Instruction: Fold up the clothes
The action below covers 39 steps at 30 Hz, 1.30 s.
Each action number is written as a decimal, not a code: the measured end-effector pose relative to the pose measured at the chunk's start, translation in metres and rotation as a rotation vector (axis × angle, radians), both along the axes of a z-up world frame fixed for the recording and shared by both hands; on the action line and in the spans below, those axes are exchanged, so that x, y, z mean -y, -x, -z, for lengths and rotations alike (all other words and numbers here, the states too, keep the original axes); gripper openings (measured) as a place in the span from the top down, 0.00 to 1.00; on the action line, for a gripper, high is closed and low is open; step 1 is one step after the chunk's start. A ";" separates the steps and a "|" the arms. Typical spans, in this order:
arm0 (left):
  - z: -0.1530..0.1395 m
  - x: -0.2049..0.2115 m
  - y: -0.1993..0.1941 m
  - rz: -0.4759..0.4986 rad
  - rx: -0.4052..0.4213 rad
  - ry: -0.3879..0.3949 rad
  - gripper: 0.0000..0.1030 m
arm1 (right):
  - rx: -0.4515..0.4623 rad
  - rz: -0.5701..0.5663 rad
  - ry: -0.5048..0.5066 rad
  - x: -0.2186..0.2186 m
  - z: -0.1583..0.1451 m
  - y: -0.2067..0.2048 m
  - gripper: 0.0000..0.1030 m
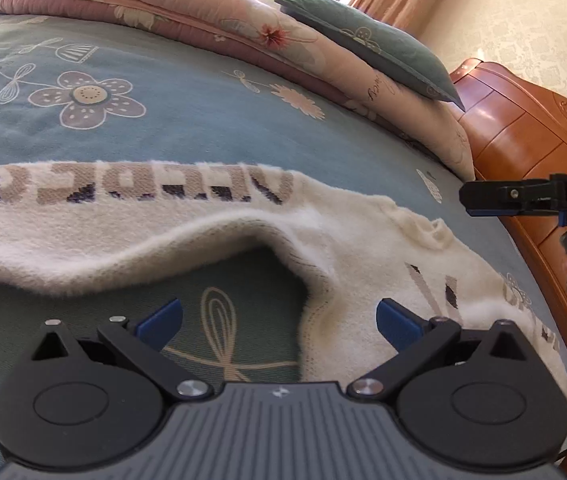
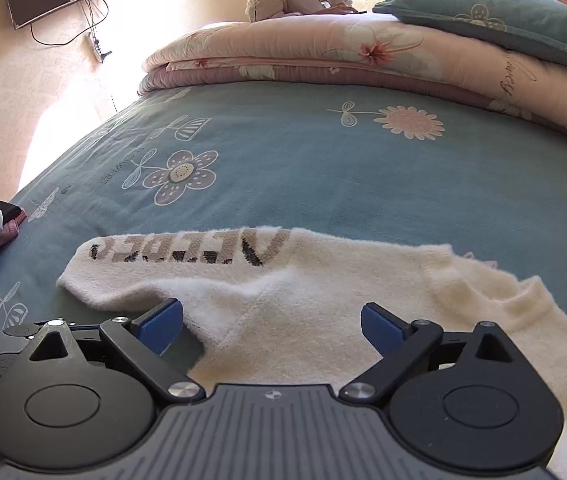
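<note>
Fuzzy cream sweater (image 2: 323, 288) lies flat on the blue bedspread (image 2: 323, 160), sleeve out sideways. Left gripper (image 1: 279, 320) and right gripper (image 2: 271, 320) both gape apart, empty. Grab too deep and they'd probably snag the bedspread too.

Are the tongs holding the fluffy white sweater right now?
No. Both the left tongs and the right tongs are wide open above the white sweater, gripping nothing.

fuzzy knit sweater (image 2: 323, 280), glossy wood footboard (image 1: 523, 128) (varnished)
</note>
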<state>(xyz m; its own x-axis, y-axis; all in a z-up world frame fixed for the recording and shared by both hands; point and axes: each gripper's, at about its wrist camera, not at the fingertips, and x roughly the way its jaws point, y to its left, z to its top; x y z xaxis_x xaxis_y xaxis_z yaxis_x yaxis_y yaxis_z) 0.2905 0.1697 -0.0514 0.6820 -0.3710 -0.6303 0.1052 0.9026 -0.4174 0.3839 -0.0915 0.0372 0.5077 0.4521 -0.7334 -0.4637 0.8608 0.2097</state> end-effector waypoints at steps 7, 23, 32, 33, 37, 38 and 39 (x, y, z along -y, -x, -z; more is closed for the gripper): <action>0.013 -0.059 -0.004 -0.150 -0.017 0.053 0.01 | -0.140 -0.159 0.135 -0.105 0.070 -0.044 0.48; 0.016 -0.097 0.000 -0.266 -0.033 0.097 0.01 | -0.133 -0.276 0.196 -0.141 0.062 -0.042 0.49; 0.027 -0.128 -0.002 -0.368 -0.071 0.199 0.01 | -0.138 -0.244 0.275 -0.161 0.105 -0.034 0.45; 0.029 -0.133 -0.003 -0.399 -0.075 0.206 0.01 | -0.137 -0.235 0.252 -0.155 0.101 -0.034 0.45; 0.044 -0.154 -0.010 -0.453 -0.108 0.343 0.01 | -0.134 -0.205 0.154 -0.129 0.087 -0.031 0.44; 0.048 -0.157 -0.014 -0.460 -0.105 0.368 0.01 | -0.128 -0.195 0.135 -0.124 0.085 -0.028 0.44; 0.052 -0.160 -0.017 -0.467 -0.102 0.394 0.01 | -0.120 -0.187 0.116 -0.118 0.082 -0.026 0.44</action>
